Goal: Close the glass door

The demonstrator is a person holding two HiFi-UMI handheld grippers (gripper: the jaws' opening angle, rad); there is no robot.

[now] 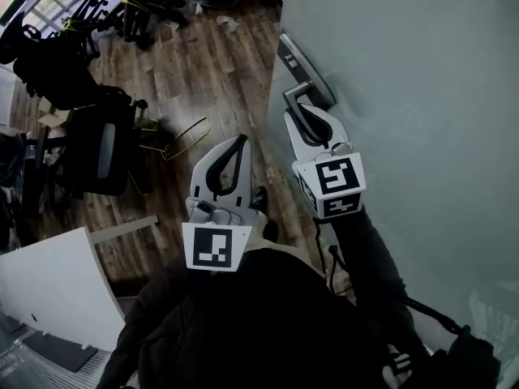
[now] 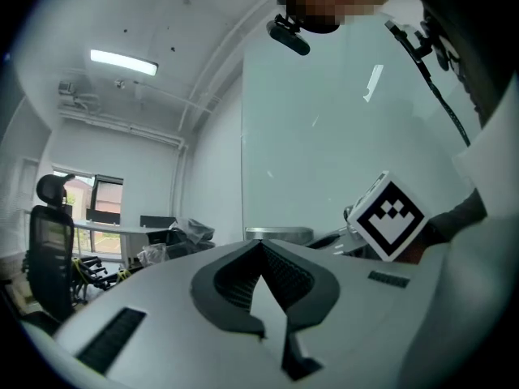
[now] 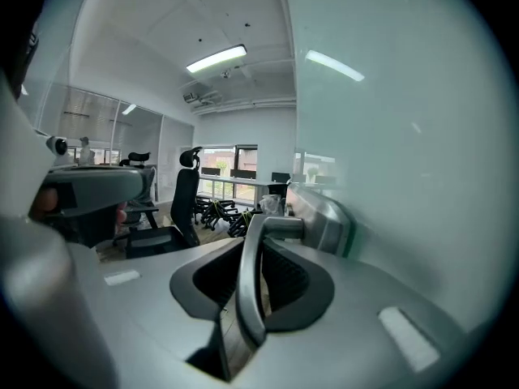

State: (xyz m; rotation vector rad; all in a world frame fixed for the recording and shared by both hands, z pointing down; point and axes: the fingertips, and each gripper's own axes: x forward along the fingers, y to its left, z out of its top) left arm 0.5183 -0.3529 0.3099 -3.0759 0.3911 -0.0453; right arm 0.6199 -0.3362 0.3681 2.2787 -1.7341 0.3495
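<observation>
Here, the right gripper [image 1: 310, 118] is clamping its jaws around the metal handle [image 3: 250, 274] of the glass door [image 1: 422, 96], while the left gripper [image 1: 237, 147] is hovering alongside, jaws pressed together and empty.

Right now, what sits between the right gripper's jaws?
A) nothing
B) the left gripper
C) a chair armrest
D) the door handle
D: in the right gripper view the metal door handle runs between the jaws of the right gripper, which are closed on it. The left gripper is shut on nothing.
</observation>
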